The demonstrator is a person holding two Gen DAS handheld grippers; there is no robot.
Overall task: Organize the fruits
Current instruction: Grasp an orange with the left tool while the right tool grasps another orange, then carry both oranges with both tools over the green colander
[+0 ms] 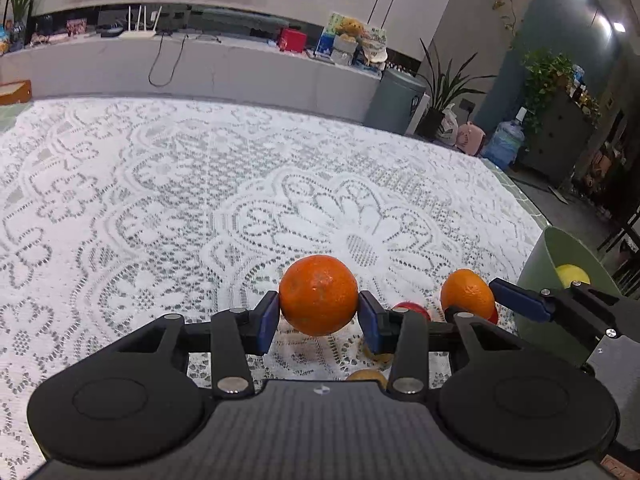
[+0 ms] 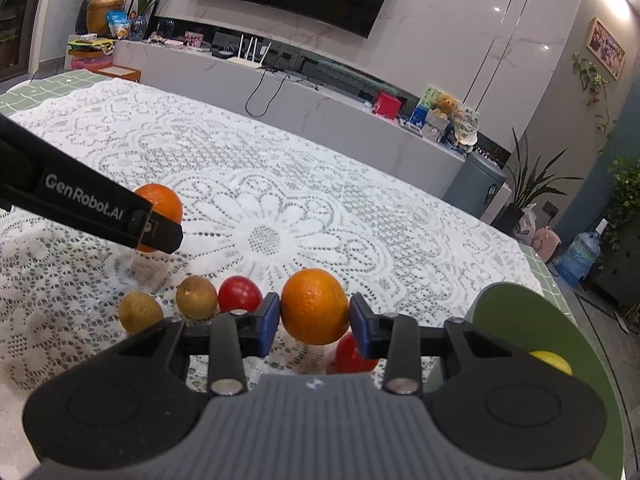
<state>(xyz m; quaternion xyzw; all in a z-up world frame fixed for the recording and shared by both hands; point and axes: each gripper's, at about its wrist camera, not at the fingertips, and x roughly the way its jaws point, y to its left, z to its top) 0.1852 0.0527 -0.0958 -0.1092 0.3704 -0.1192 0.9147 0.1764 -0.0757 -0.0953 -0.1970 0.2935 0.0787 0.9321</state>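
Left wrist view, my left gripper [image 1: 319, 316]: clenched on an orange [image 1: 318, 295], a blue pad pressed to each side at its widest part so it cannot roll out.
Left wrist view, height: the orange looks clear of the lace tablecloth [image 1: 200, 200], which I judge suits carrying it.
Left wrist view, goal: the green bin [image 1: 560, 252] stands to the right with a yellow fruit [image 1: 573, 275] inside, likely where fruit belongs.
Right wrist view, my right gripper [image 2: 315, 320]: grasping a second orange [image 2: 314, 306] the same way, across its middle.
Right wrist view, nearness: the bin's rim [image 2: 516, 304] is just beside this gripper, so this orange probably goes in first.
Right wrist view, waiting: two brown fruits [image 2: 140, 312] and two red ones [image 2: 239, 293] lie on the cloth.
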